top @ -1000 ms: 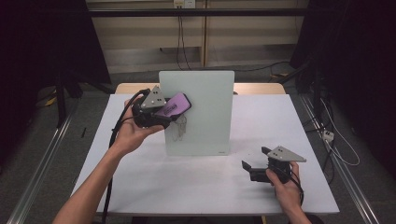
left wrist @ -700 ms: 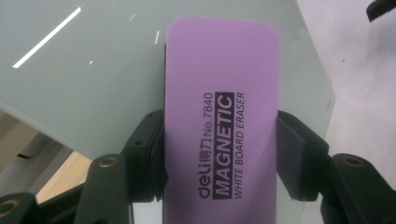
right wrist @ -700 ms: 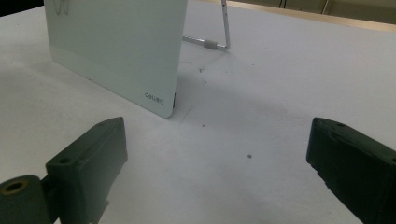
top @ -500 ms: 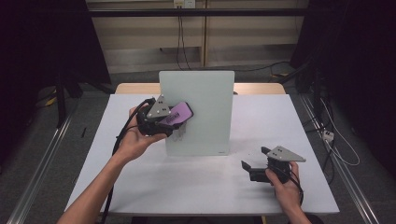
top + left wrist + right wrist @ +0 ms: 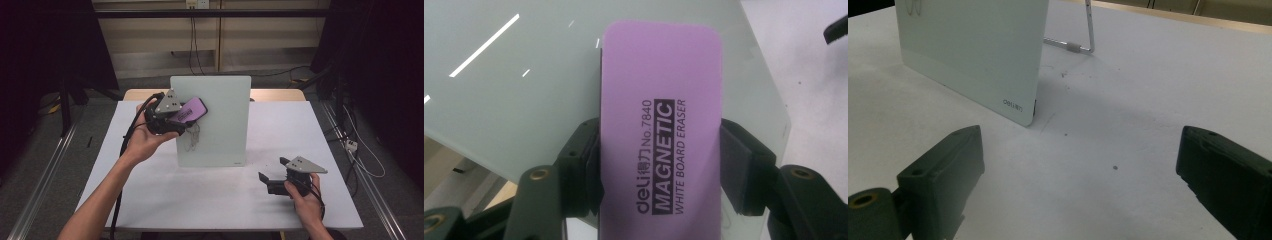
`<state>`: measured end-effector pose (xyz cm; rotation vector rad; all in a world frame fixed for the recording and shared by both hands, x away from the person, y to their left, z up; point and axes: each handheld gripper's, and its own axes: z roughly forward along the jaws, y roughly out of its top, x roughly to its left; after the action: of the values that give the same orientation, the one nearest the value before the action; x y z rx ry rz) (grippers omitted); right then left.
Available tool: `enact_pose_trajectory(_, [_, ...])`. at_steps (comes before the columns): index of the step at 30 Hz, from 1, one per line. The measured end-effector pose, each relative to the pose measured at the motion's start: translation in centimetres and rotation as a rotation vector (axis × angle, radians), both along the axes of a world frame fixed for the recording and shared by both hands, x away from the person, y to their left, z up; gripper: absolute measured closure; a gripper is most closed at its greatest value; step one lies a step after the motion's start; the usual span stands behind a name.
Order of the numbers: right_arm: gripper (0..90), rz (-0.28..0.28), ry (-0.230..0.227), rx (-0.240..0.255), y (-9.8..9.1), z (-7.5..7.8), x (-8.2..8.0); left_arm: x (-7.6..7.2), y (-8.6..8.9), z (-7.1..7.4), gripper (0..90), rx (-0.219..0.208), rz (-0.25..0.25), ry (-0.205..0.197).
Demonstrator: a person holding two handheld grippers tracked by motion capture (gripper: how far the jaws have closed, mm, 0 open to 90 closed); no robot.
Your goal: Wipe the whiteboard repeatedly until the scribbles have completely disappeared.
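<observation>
The left gripper (image 5: 176,119) was clamped on a purple magnetic whiteboard eraser (image 5: 191,109), its two black jaws pressing the eraser's long sides; in the left gripper view the eraser (image 5: 663,135) rose straight out between the jaws, its printed face toward the camera and its rounded far end reaching well beyond the jaw tips. That far end lay over the upper left part of a pale glass whiteboard (image 5: 220,115), which stood propped upright near the middle of the worktop (image 5: 165,195); whether the eraser's pad actually touched the glass could not be told. Just below the gripper, faint scribbled marks (image 5: 191,141) showed on the board's left half. The left hand (image 5: 145,140) held the gripper from below, with its black cable looping down past the wrist. Well apart from all this, near the worktop's front right, the right gripper (image 5: 272,181) rested low in the right hand (image 5: 305,200) with its jaws spread wide and nothing between them; in the right gripper view they framed bare white worktop (image 5: 1128,125), with the whiteboard's lower corner (image 5: 1018,102) and its wire stand (image 5: 1083,35) farther off.
</observation>
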<state>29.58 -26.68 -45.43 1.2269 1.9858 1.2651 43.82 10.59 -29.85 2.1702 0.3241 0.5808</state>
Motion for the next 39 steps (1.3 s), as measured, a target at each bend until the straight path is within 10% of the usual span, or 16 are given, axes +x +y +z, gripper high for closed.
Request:
enact_pose_trajectory(8, [5.4,0.002,-0.002,0.0,0.0,0.0,0.0,0.9,0.2,1.9,40.9,-0.075,0.026,-0.011])
enact_pose_trajectory(39, [5.4,0.012,0.003,0.004,0.1,0.0,0.0,-1.5,-4.1,-3.7,40.9,0.038,-0.085,0.023])
